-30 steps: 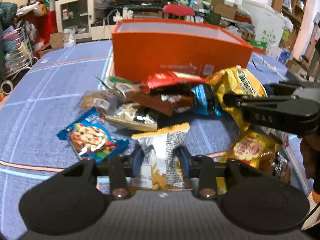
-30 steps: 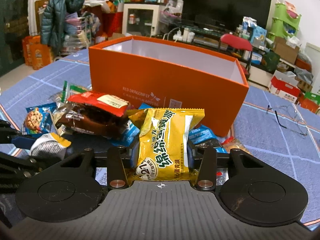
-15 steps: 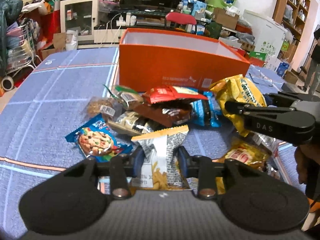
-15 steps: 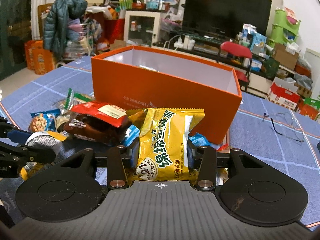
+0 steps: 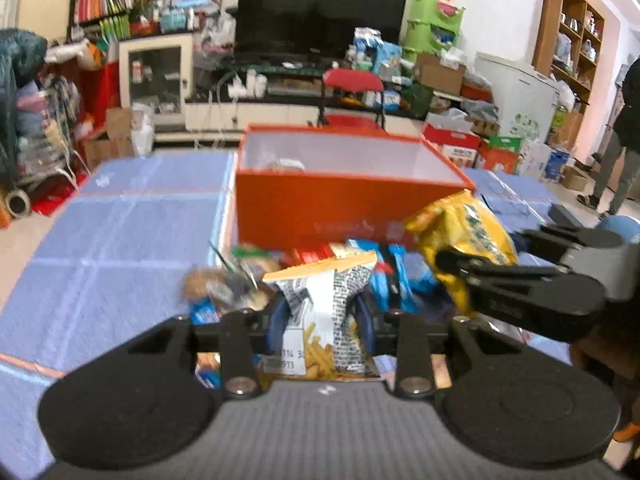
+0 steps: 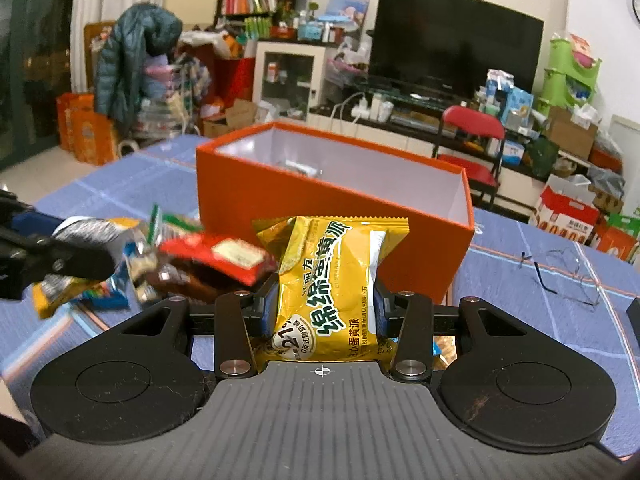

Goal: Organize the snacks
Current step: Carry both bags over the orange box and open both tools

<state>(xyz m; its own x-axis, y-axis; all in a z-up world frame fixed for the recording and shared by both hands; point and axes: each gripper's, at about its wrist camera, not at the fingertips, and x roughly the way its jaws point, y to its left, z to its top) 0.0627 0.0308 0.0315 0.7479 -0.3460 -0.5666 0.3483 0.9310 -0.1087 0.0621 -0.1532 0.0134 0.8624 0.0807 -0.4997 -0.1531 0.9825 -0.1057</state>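
**Two packets lifting clear of the pile**

Two tools are rising from the blue counter since a second ago. The left tool is clenching a white-and-grey crinkled snack packet; the right tool is gripping a yellow foil cake packet. Both are hanging above the loose snack pile, facing the open orange cardboard box, so dropping them in is likely next.

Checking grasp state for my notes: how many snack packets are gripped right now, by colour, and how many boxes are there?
yellow packet, in right gripper: 1
white-and-grey packet, in left gripper: 1
orange box: 1
Total: 3
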